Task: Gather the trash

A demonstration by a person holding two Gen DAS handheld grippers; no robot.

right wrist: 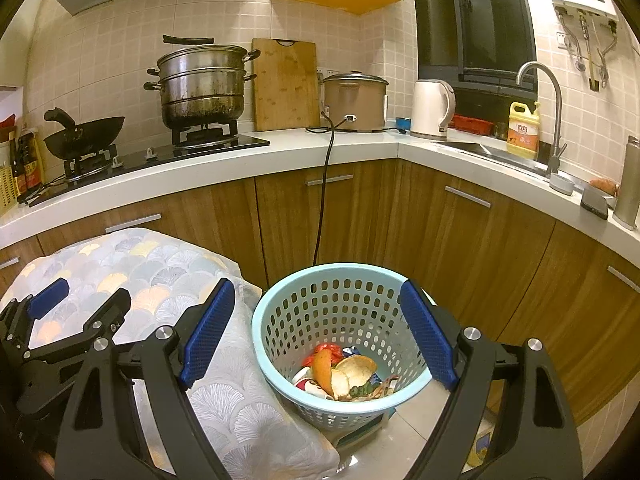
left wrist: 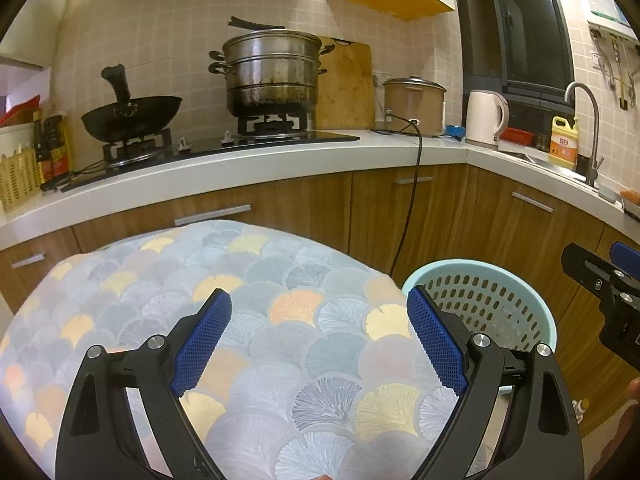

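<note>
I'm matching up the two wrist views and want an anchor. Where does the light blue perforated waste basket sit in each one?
Left wrist view: the waste basket is lower right, partly behind the left gripper's right finger, beside the patterned cloth.
Right wrist view: the basket is lower centre, between the open fingers of the right gripper, peels and wrappers inside.
Shared landmark: the black power cord hanging down the cabinet front.

The right gripper (right wrist: 318,334) hangs over a pale blue perforated basket (right wrist: 276,308), its blue-padded fingers (right wrist: 208,332) spread wide with nothing between them. Inside the basket lie orange peel (right wrist: 322,368), a red wrapper (right wrist: 326,350) and other scraps. The basket stands on the tiled floor (right wrist: 412,420), just beside a surface draped in a fan-patterned cloth (right wrist: 168,276). The left gripper (right wrist: 70,304) shows over that cloth at the left edge. Behind, a worktop (right wrist: 320,148) carries a steamer pot (right wrist: 202,84), a wok (right wrist: 86,134) and a kettle (right wrist: 432,108).
</note>
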